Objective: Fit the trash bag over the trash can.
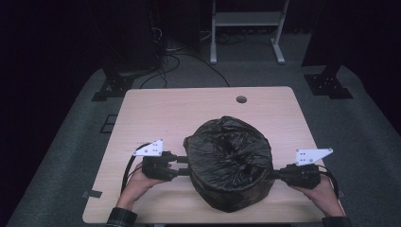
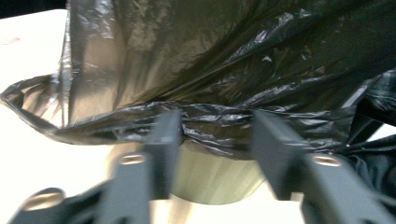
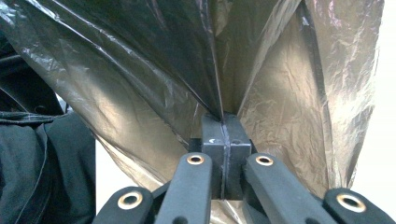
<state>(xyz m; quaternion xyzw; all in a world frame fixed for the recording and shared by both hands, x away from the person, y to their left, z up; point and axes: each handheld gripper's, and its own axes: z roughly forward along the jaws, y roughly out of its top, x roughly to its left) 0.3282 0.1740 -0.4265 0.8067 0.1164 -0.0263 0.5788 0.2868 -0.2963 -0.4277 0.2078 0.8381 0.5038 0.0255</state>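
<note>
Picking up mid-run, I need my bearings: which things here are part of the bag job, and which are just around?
In the job:
black bin bag
bin under it
left gripper, open at the bag's edge
right gripper, shut on the bag

Just around:
table
white frame
floor cables

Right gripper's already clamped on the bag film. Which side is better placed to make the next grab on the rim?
Left. The left gripper has open jaws straddling the black bag's bunched edge, over the container beneath; the right gripper is clamped shut on film, anchoring that side.
</note>
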